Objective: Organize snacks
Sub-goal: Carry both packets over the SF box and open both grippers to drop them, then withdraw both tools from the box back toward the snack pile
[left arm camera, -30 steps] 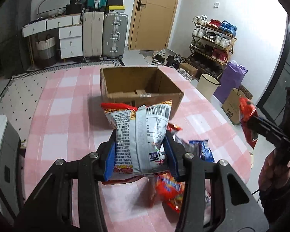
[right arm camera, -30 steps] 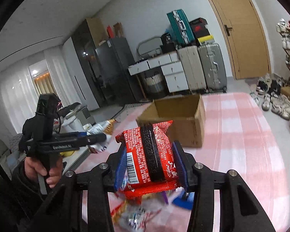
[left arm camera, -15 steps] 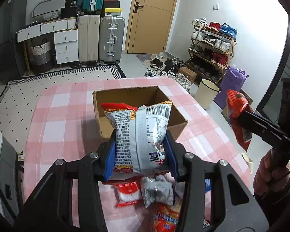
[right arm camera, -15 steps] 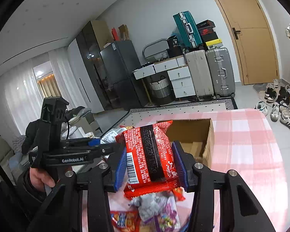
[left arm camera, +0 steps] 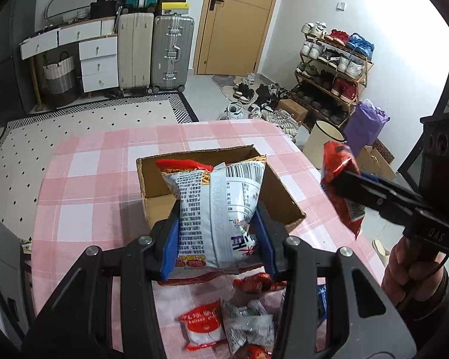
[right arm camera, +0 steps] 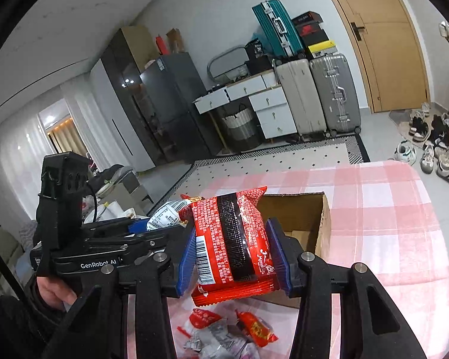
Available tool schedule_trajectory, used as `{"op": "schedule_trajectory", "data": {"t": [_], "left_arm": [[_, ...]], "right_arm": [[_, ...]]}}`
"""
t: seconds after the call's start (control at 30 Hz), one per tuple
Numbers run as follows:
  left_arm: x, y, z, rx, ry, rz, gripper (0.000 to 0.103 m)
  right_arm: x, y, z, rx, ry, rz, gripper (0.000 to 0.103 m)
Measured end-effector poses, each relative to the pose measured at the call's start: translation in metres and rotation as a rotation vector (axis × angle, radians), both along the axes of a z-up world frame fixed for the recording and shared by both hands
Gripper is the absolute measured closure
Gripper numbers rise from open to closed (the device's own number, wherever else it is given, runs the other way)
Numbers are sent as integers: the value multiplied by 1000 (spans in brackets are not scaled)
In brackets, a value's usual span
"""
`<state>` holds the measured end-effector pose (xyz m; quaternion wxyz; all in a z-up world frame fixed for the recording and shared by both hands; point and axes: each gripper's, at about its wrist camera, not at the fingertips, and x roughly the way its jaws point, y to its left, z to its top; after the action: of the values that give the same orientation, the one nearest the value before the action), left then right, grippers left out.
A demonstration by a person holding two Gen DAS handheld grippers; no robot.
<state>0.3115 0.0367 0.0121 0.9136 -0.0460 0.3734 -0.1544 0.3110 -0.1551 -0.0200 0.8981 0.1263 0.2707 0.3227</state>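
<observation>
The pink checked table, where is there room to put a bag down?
The pink checked tablecloth lies bare left of the cardboard box and beyond it toward the far edge; also right of the box. The box floor looks mostly bare. The near edge is crowded with the loose snack packets.

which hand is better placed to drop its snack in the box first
Left, probably. The left hand-held gripper holds the silver packet right in front of the cardboard box opening, while the right hand-held gripper holds the red packet off to the box's side.
</observation>
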Motion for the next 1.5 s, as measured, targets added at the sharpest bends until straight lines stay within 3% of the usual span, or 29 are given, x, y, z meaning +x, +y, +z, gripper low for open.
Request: {"op": "schedule_trajectory", "data": {"t": [0.47,1.07,1.13,1.2,1.27,1.33,1.5], "left_arm": [[58,3,-59,-22,75,34,61],[91,6,-102,-30,145,56,61],[92,8,-103,-23,147,68,52],[90,11,-102,-27,155,90,32],[84,12,-97,-49,139,83,30],[75,12,-91,-31,125,90,24],[48,13,-74,-29,97,103,23]], "right_arm": [[62,18,-45,19,126,3,58],[85,37,-73,-35,179,-24,57],[85,36,-73,-43,177,-38,57],[83,35,-71,-46,172,-41,55],[80,31,-66,-23,155,-51,44],[75,28,-60,-12,133,-51,25],[58,18,-42,11,93,-67,25]]}}
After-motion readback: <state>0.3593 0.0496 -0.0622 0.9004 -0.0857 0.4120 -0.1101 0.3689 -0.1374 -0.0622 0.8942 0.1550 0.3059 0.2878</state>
